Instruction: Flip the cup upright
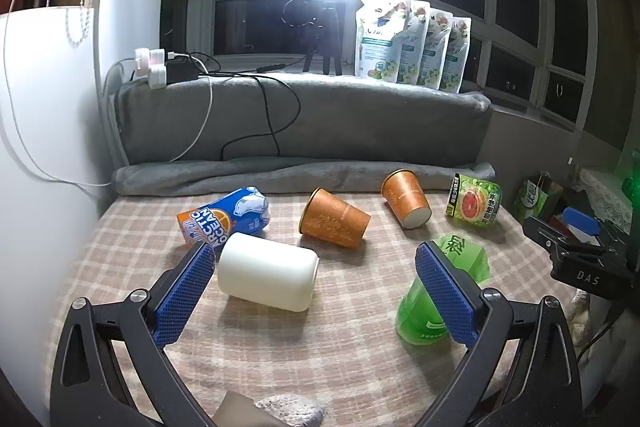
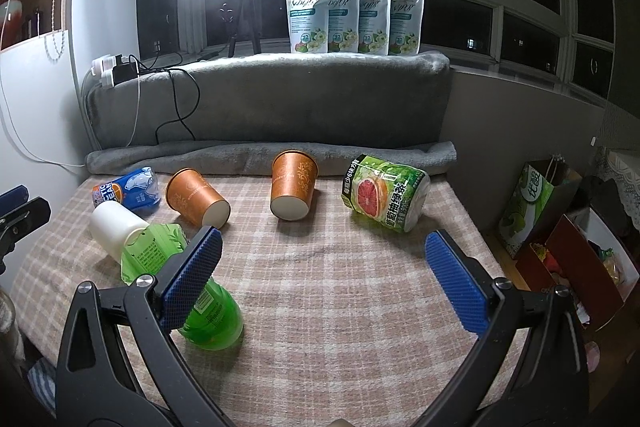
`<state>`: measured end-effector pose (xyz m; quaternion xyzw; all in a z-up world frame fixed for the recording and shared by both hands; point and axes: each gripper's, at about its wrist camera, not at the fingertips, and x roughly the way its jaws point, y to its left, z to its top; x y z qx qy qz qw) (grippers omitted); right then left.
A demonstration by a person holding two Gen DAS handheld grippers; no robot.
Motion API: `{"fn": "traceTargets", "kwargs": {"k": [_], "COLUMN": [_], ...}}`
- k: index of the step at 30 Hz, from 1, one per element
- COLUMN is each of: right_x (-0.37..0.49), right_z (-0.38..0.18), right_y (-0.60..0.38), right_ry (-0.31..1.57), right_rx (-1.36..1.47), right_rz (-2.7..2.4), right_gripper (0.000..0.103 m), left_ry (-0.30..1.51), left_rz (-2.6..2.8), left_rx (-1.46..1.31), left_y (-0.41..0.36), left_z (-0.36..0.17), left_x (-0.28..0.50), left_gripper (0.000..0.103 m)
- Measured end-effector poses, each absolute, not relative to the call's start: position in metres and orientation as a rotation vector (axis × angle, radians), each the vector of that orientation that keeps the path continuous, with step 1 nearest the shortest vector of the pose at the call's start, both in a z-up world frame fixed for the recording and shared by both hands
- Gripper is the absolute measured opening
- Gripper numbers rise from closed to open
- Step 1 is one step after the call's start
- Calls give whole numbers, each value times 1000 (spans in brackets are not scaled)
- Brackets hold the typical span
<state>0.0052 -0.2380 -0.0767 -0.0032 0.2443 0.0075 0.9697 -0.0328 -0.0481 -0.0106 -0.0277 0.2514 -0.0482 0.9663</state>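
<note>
Two orange paper cups [image 1: 334, 218] [image 1: 406, 199] lie sideways near the checked tabletop's [image 1: 320, 347] far edge; left hand-held gripper [image 1: 316, 293] and right hand-held gripper [image 2: 324, 277] both gape, empty.

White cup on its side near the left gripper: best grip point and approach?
Grip the white cup across its round side wall at mid-length, coming from above with the open left gripper. It lies on its side on the checked cloth, long axis running left to right, so both curved flanks are free. The blue can lies close behind its left end, so stay off that end.
</note>
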Motion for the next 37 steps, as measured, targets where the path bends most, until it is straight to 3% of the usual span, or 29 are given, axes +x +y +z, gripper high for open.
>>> {"fn": "traceTargets", "kwargs": {"k": [37], "right_x": [5], "right_z": [-81], "right_y": [-232], "right_ry": [503], "right_rx": [-8], "right_rz": [23], "right_gripper": [103], "left_ry": [495], "left_rz": [-88], "left_rx": [-48], "left_y": [-42], "left_z": [-10], "left_x": [-33], "left_gripper": [101]}}
